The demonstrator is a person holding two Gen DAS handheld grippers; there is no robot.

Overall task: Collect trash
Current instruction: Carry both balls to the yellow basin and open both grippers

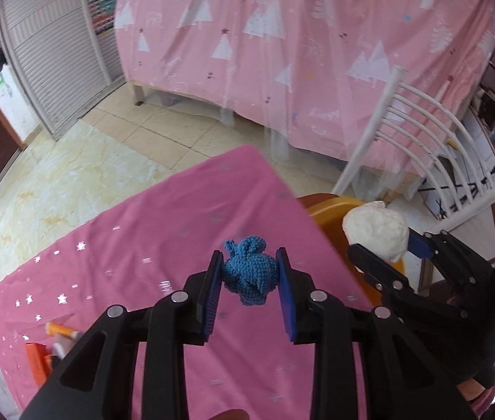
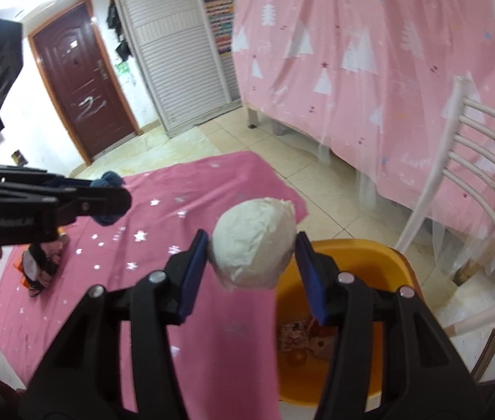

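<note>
Over a pink star-print cloth, left gripper closed partway on a blue knitted wad, both blue pads pressing its sides, wad lifted clear of cloth. Just to its right, seen from left wrist view, right gripper clamping a white crumpled ball, with orange bin directly behind. From right wrist view, same right gripper set wider, pads touching both flanks of white ball, ball hanging at cloth's edge, beside and partly above orange bin standing on tiled floor. Bin open, with patterned scraps and something round lying on its bottom, too blurred to name. Left gripper visible at far left of that view, blue wad poking out around its black finger. On cloth, near lower left corner, small orange and white items, partly hidden behind gripper frame. Behind everything, pink tree-print sheet draped to floor, white slatted chair at right, white louvred doors and dark red door at back left.
</note>
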